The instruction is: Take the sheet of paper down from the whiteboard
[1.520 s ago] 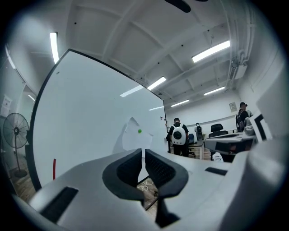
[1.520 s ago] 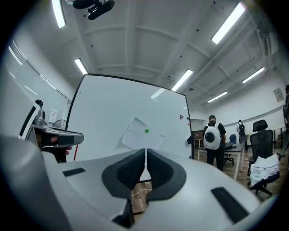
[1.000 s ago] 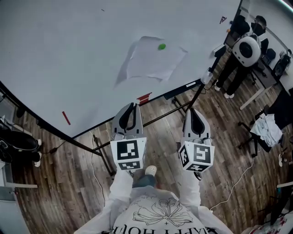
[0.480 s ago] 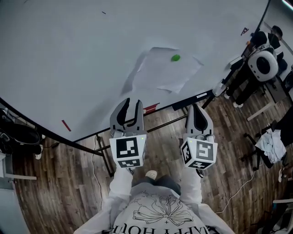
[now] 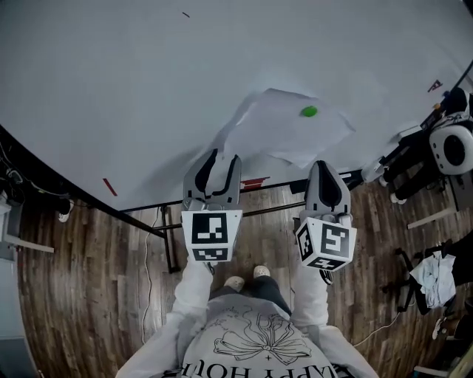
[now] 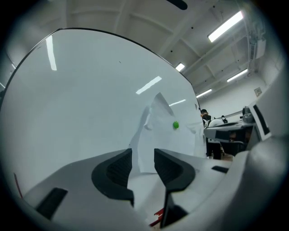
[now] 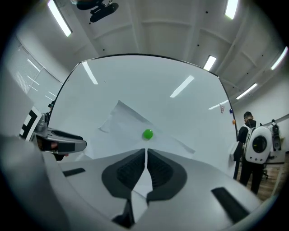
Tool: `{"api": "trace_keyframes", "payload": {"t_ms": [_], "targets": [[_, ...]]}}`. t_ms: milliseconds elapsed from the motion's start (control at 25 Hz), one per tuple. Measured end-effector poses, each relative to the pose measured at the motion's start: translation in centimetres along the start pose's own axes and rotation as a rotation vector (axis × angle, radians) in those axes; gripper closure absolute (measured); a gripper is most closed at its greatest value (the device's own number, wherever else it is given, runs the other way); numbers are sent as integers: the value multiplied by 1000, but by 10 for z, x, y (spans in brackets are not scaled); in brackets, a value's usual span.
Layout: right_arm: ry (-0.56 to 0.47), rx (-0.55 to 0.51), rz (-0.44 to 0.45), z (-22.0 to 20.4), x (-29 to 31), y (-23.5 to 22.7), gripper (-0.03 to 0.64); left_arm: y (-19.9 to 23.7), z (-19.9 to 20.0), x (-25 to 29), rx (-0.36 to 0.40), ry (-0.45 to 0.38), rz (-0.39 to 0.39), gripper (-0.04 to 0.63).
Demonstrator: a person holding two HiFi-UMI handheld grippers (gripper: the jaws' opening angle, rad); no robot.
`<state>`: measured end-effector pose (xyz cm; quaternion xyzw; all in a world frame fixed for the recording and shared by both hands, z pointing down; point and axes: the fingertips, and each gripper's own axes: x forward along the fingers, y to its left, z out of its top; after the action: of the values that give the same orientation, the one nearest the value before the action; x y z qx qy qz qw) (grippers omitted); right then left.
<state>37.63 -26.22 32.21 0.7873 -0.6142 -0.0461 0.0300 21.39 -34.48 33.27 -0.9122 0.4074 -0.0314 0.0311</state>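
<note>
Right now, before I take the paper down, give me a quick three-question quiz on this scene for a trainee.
1. True or false: a green magnet pins the sheet of paper to the whiteboard.
2. The right gripper has its jaws: A) apart, B) together, C) clamped on the sheet.
3. How many magnets show on the sheet?
Key: 1 true; 2 B; 3 one.

My right claw (image 5: 325,167) covers part of the paper (image 5: 284,127) along its bottom edge. The whiteboard (image 5: 111,88) runs off the picture's top. I can't tell what the tiny dark mark (image 5: 185,14) up there is.
</note>
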Motion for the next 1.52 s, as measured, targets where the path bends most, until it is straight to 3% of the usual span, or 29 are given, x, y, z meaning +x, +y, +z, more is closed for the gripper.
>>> {"api": "trace_keyframes", "payload": {"t_ms": [400,880,1200,1520], "targets": [[-47,-53,146,11,57,-15,604,7,-8,29,-16,19,118,459],[-125,-120,277,24,95,-7,510,7,-17,40,-19,51,222,462],[-151,-156,301,31,101,1,469,11,-18,41,-65,31,279,580],[-148,-171,249,30,102,1,468,7,-18,32,-83,44,250,588]]}}
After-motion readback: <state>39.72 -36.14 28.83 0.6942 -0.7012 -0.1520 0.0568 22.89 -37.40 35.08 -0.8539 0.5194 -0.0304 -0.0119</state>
